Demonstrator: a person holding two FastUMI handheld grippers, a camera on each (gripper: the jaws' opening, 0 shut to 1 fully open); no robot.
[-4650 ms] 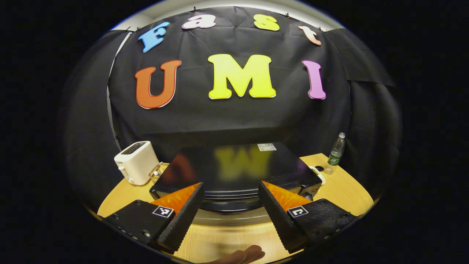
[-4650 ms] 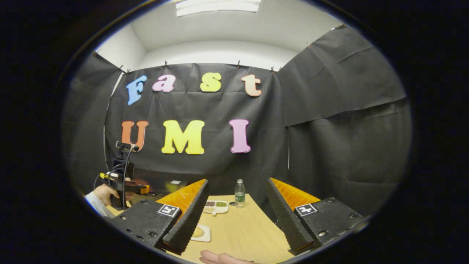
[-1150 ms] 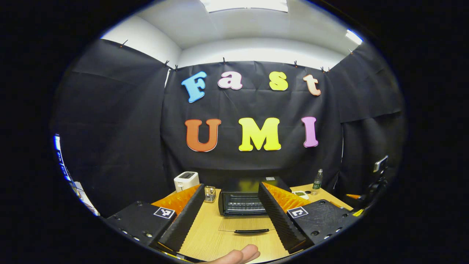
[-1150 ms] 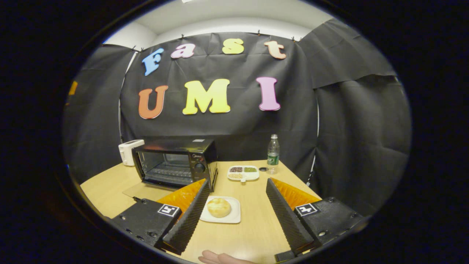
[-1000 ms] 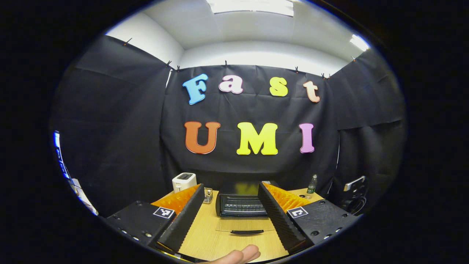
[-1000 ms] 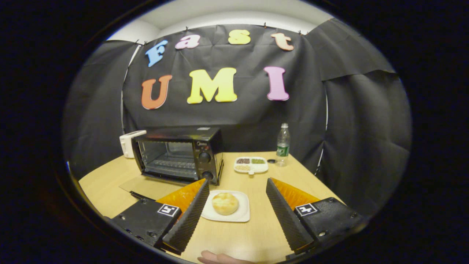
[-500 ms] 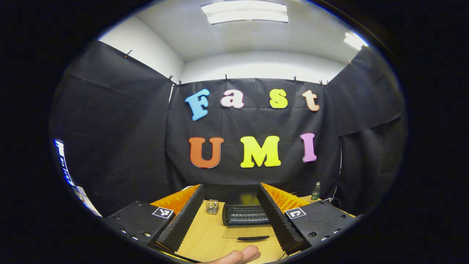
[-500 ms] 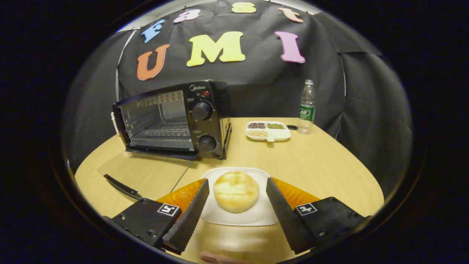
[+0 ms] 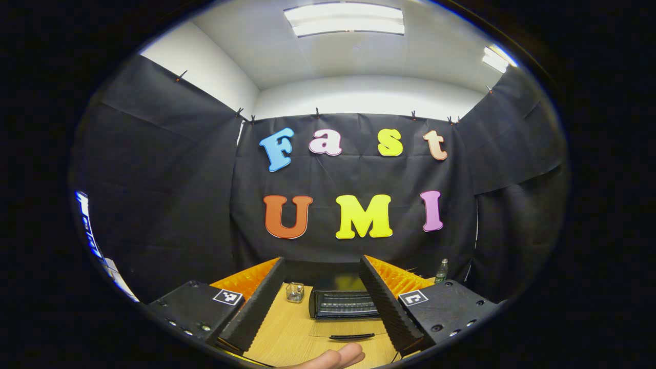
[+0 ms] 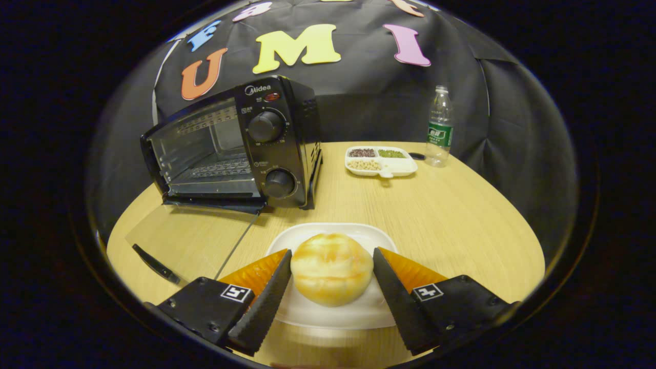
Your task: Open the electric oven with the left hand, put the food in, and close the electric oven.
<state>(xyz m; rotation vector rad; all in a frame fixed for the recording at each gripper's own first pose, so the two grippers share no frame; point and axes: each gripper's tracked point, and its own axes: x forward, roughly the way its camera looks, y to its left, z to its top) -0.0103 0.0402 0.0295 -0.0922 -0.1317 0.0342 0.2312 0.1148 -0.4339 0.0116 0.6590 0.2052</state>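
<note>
Oven [image 10: 230,148] at ten o'clock stands with its door [image 10: 189,241] already dropped flat, while the right gripper [image 10: 332,287], fingers wide, straddles the bun [image 10: 331,268] on its plate [image 10: 333,312]; grasping, loading and closing remain.

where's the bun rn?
Right gripper view: bun sits on the white plate, between the right tool's open fingers, in front of the open oven.

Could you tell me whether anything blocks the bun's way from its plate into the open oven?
Nothing visible does. The bun sits on its plate between the right tool's open fingers; the oven stands behind, door folded flat on the table, rack bare.
</note>
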